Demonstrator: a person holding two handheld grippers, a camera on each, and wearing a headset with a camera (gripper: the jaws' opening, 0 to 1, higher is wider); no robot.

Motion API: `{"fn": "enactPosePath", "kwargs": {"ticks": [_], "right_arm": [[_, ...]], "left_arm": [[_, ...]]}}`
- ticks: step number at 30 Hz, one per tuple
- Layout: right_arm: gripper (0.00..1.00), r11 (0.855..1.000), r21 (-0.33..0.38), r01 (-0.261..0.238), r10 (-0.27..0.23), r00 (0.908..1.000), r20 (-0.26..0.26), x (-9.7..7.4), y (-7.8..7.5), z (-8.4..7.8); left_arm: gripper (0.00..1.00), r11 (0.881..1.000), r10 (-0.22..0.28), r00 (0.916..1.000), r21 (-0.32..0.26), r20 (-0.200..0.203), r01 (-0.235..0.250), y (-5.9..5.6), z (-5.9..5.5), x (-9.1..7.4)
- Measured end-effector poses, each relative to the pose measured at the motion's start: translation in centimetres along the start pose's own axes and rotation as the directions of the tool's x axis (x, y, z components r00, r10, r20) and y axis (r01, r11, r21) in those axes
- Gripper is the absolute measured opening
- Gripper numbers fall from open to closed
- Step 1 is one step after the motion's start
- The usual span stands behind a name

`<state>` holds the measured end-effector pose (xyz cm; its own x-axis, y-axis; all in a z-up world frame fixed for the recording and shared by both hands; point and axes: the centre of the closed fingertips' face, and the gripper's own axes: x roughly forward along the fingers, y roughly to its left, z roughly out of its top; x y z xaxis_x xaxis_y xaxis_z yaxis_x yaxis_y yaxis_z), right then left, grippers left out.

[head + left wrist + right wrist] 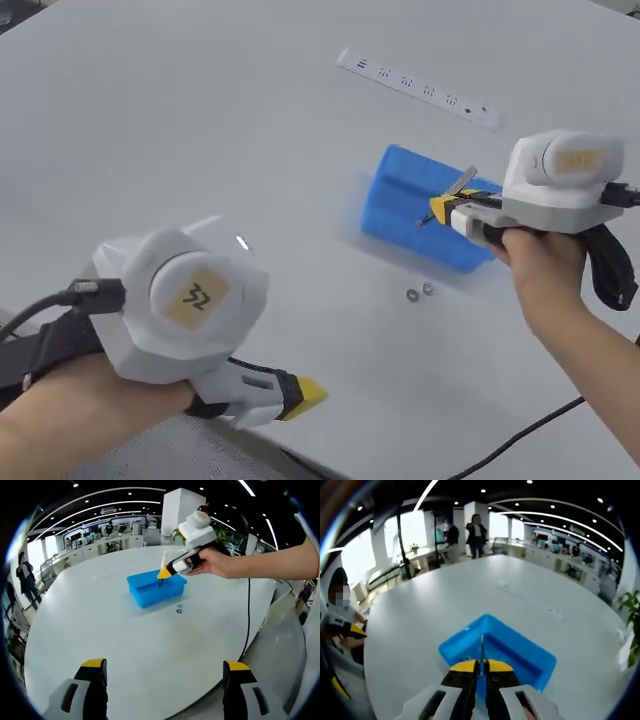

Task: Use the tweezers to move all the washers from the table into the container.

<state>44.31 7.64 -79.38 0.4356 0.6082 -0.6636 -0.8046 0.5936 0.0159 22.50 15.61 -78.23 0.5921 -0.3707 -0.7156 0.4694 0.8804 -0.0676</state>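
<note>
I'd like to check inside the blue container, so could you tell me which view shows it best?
The right gripper view: it looks down into the container past the tweezers, with its floor in sight. The left gripper view shows its near wall and rim. In the head view it is blurred, partly behind the right gripper.

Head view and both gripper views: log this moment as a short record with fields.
Right tool: shut on slim silver metal tweezers, tips down over the tray's opening; washer in the tips cannot be told
Container: blue rectangular plastic tray, open top, contents unclear
Washers outside: two small metal ring washers on the white round table, close beside the tray
Left tool: open, holding nothing, near the table's edge
Other: white power strip beyond the tray
</note>
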Motion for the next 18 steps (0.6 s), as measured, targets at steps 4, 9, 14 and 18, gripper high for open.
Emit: {"fn": "enactPosePath", "kwargs": {"ticks": [4,9,14,18], "right_arm": [[0.02,1.0,-0.02,-0.001,0.0,0.9997,-0.025,0.4,0.0,-0.6],[0.02,1.0,-0.008,-0.005,0.004,0.9997,-0.025,0.7,-0.1,-0.6],[0.02,1.0,0.002,-0.009,0.009,0.9996,-0.027,1.0,-0.2,-0.8],[0.02,1.0,-0.004,-0.013,0.013,0.9993,-0.035,1.3,0.0,-0.9]], "left_arm": [[0.99,1.0,-0.008,0.9998,-0.014,0.016,0.008,-0.2,0.3,0.1],[0.99,0.998,-0.028,0.9966,-0.055,0.078,0.032,-0.5,1.4,-0.1],[0.99,0.999,-0.02,0.9966,-0.046,0.08,0.024,-0.4,1.6,0.0],[0.99,0.998,-0.012,0.9951,-0.053,0.098,0.017,-0.3,2.0,-0.1]]}}
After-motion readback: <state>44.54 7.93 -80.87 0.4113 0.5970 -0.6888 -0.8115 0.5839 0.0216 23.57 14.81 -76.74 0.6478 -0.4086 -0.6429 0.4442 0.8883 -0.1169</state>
